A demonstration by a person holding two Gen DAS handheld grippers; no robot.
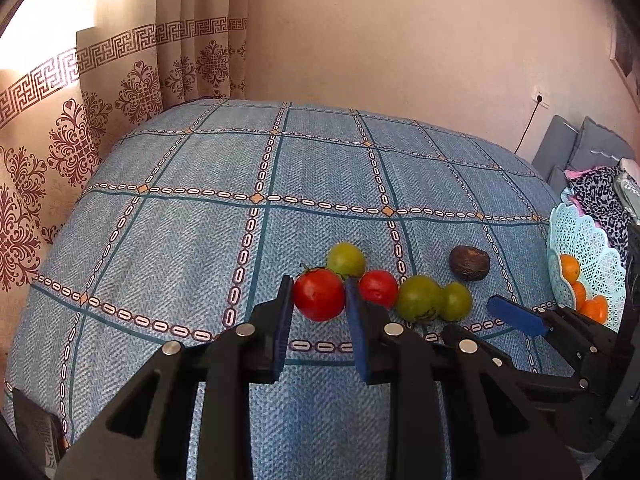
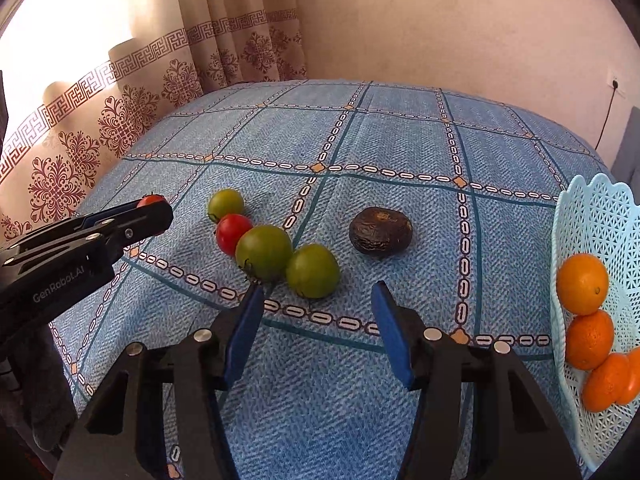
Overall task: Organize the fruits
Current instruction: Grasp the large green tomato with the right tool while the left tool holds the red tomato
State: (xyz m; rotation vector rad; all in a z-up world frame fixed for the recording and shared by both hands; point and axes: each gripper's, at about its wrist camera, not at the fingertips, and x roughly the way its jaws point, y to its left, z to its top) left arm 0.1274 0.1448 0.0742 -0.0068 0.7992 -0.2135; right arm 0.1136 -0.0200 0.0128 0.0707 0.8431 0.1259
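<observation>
Bracketing red tomato (image 1: 319, 294), left hand-held gripper (image 1: 318, 300) level

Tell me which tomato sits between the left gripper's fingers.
The larger red tomato with the green stem, leftmost of the cluster. The left gripper brackets it; the smaller red tomato lies outside the fingers.

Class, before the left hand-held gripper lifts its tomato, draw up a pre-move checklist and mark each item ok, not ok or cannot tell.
1. Large red tomato sits between the left hand-held gripper fingers: ok.
2. Pads firmly touching it: cannot tell.
3. Small red tomato clear of the finger: not ok, right beside it.
4. Basket has room beside the oranges: ok.
5. Right hand-held gripper open, empty: ok.
</observation>
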